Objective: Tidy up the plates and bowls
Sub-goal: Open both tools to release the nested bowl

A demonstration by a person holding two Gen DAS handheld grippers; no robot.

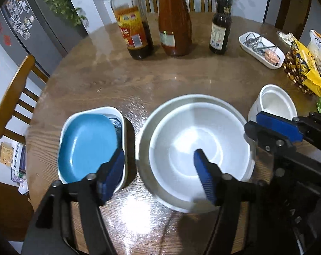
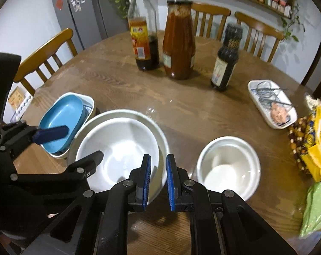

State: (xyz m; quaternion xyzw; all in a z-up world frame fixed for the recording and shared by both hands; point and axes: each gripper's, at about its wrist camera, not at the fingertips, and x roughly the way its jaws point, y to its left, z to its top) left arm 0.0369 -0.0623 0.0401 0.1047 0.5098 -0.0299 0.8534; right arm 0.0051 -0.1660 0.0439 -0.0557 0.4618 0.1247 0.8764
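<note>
The left gripper (image 1: 158,170) hung open above the near dishes, one finger over the blue dish (image 1: 88,144) and the other over the white bowl (image 1: 200,155), with nothing between them; no frame showed them touching either. The right gripper (image 2: 158,180) had its fingers drawn nearly together with only a thin gap, empty, above the near rim of that same bowl (image 2: 120,153). The bowl sat nested in a wider white bowl (image 1: 145,127), pushed toward the near right of it rather than centred, so a nudge from a descending finger could probably have slid or tipped it with a clatter. Both looked like glazed ceramic: smooth, hard, glossy and slippery to pinch by a thin rim. The blue dish, a matte rounded rectangle, lay tilted inside a white rectangular dish (image 1: 118,110) just left of the bowls; a careless lift could have dragged the lower dish along or let the blue one drop back. To the right stood a small deep cup-like bowl (image 2: 228,165), white and straight-walled, close to the right gripper, so a sideways swing might have knocked it. The wooden surface (image 2: 122,80) was round, dark-grained and shiny, perhaps under a clear cover, so dishes would likely have skated on it. Farther off stood three tall bottles (image 2: 179,42), top-heavy and easy to topple on a long reach, and at the far right a patterned tray (image 2: 270,104) and crinkly snack bags (image 2: 315,140).
</note>
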